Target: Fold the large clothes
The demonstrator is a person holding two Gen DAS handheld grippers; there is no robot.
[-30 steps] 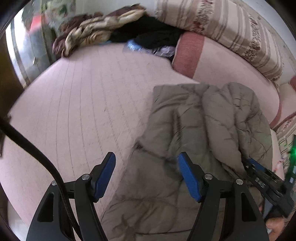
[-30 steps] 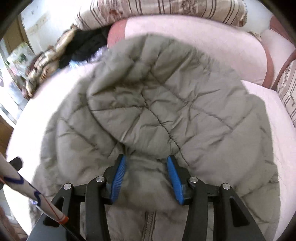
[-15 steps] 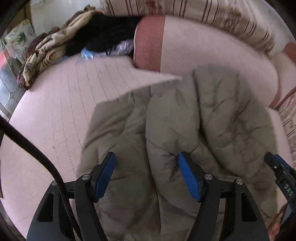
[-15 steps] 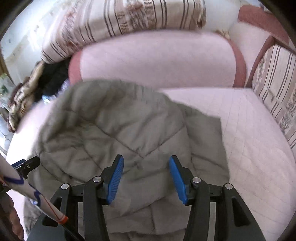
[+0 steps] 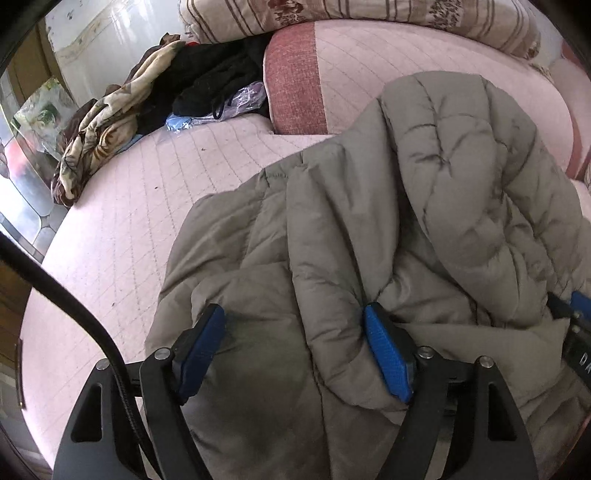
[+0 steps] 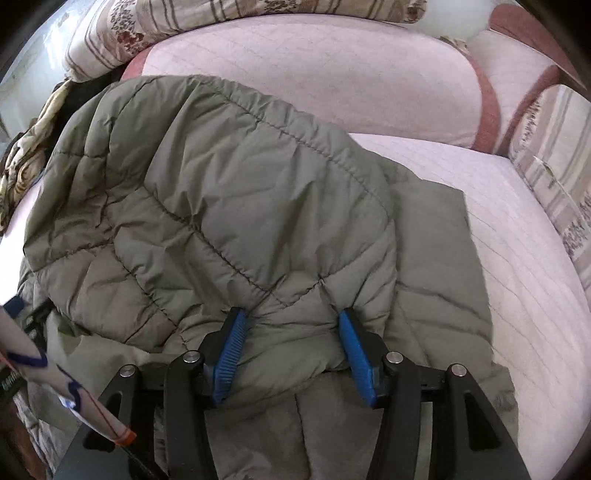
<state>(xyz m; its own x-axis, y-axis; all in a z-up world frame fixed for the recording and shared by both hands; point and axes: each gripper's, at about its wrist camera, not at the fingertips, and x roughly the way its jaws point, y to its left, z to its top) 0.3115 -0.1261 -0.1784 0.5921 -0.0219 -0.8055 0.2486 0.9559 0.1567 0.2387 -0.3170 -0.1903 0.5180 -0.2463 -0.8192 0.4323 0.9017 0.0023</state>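
An olive-grey quilted jacket (image 5: 369,229) lies on the pink quilted sofa seat (image 5: 147,206), its upper part folded over in a thick rumpled layer (image 6: 221,192). My left gripper (image 5: 293,310) is low over the jacket's left part. Its jaws are opening wide; fabric lies between the blue pads (image 5: 388,354), which are not clamped on it. My right gripper (image 6: 291,314) is shut on a puffy fold of the jacket, and the fabric puckers at both pads (image 6: 354,354). The right gripper's tip (image 5: 576,306) also shows at the left wrist view's right edge.
A heap of patterned blanket (image 5: 103,133) and black clothes (image 5: 214,81) fills the sofa's far left end. Pink backrest cushions (image 6: 314,74) and striped pillows (image 5: 369,14) stand behind, and a striped armrest (image 6: 554,177) to the right. A black cable (image 5: 66,306) crosses the left wrist view.
My left gripper has swung from the bare seat onto the jacket and opened wider. My right gripper has drawn its fold across, so the doubled layer lies nearer and seat shows at right.
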